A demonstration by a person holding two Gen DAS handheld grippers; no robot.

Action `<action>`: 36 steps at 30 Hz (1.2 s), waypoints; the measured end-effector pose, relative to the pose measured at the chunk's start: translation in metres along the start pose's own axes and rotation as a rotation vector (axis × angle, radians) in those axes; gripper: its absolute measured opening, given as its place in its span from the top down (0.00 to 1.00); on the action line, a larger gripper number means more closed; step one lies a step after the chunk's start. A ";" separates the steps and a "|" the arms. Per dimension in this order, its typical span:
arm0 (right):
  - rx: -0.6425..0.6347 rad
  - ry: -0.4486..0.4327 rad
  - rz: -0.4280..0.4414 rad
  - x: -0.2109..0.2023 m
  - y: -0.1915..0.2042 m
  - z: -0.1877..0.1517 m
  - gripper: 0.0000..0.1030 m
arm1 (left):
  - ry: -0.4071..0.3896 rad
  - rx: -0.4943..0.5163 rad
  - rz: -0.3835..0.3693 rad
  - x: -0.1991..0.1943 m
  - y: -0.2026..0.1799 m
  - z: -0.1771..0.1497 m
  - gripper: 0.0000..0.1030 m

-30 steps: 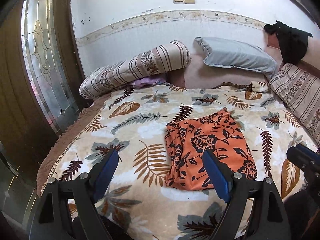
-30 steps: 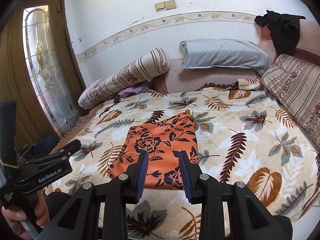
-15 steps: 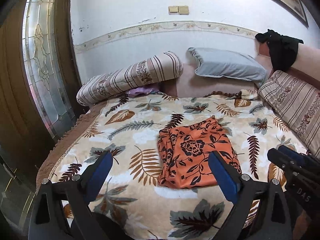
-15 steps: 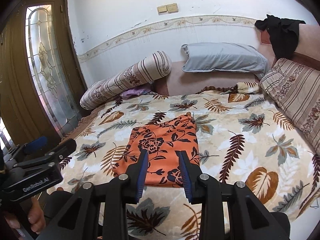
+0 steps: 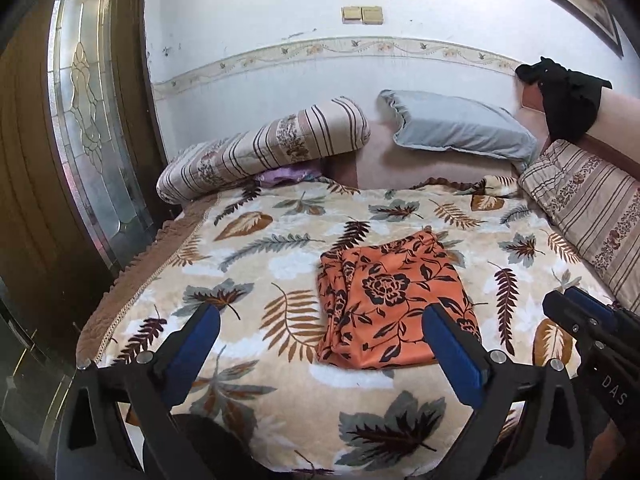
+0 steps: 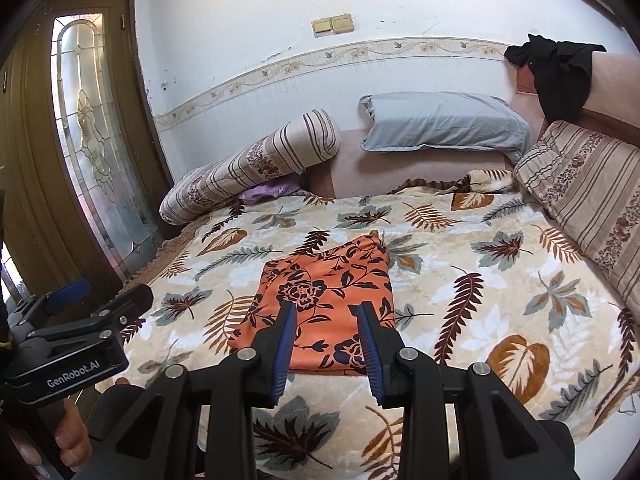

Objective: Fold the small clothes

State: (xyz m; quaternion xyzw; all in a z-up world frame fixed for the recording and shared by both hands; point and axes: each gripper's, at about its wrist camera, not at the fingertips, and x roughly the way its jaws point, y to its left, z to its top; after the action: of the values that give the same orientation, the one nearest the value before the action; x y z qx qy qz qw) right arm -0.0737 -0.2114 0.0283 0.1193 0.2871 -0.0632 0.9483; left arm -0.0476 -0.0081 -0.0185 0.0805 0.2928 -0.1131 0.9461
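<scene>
A folded orange garment with a dark flower print (image 5: pixel 388 300) lies flat in the middle of the bed; it also shows in the right wrist view (image 6: pixel 320 308). My left gripper (image 5: pixel 320 328) is wide open and empty, held back from the bed's near edge, left of the garment. My right gripper (image 6: pixel 326 320) is open with a narrower gap and empty, held above the near edge in front of the garment. Neither touches the cloth. The right gripper shows at the right edge of the left wrist view (image 5: pixel 580 320).
The bed carries a leaf-print blanket (image 5: pixel 256 264). A striped bolster (image 5: pixel 260 148), a grey pillow (image 5: pixel 460 128) and a striped cushion (image 5: pixel 588 208) line the far and right sides. A black cloth (image 5: pixel 568 96) hangs on the headboard. A glass door (image 5: pixel 88 120) stands left.
Both grippers have drawn back and up from the garment, so the bed looks farther away. The garment has not moved. The jaws stay open.
</scene>
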 end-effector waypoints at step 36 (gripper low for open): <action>-0.047 0.067 -0.031 0.019 0.032 -0.006 0.67 | 0.095 -0.017 0.014 0.041 0.029 -0.013 0.02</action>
State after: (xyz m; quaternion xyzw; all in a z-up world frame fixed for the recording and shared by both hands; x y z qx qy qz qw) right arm -0.0552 -0.1804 0.0194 0.0943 0.3217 -0.0670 0.9397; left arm -0.0144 0.0158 -0.0503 0.0796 0.3376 -0.1000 0.9326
